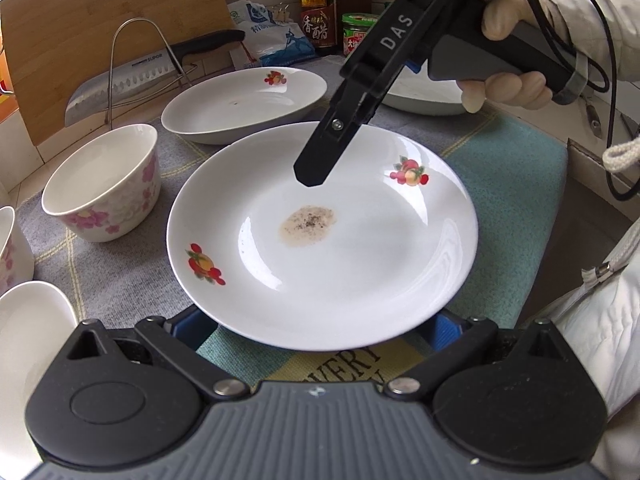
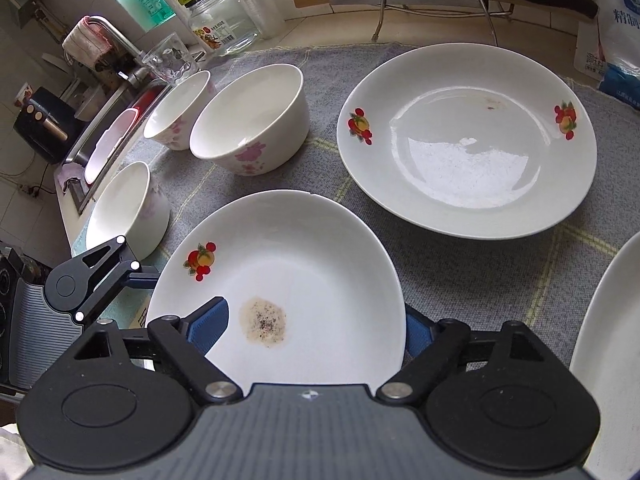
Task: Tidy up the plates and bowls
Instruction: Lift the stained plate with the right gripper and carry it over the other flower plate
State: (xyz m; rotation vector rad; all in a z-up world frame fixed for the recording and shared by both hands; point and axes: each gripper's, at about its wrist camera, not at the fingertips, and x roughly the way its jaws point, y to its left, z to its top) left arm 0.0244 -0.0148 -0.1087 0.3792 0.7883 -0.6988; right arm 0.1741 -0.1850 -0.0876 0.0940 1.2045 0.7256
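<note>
We see the stained plate at the mat's near edge, its rim between both hand-held grippers' blue pads: the left apparently gripping it, the right straddling it, grip unclear; a second plate lies beyond.

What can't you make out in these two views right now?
- Left hand-held gripper fingertips: left wrist view, hidden under the stained plate.
- Right hand-held gripper right pad: right wrist view, mostly behind that plate.
- Another plate: right wrist view, cut by the right edge.
</note>
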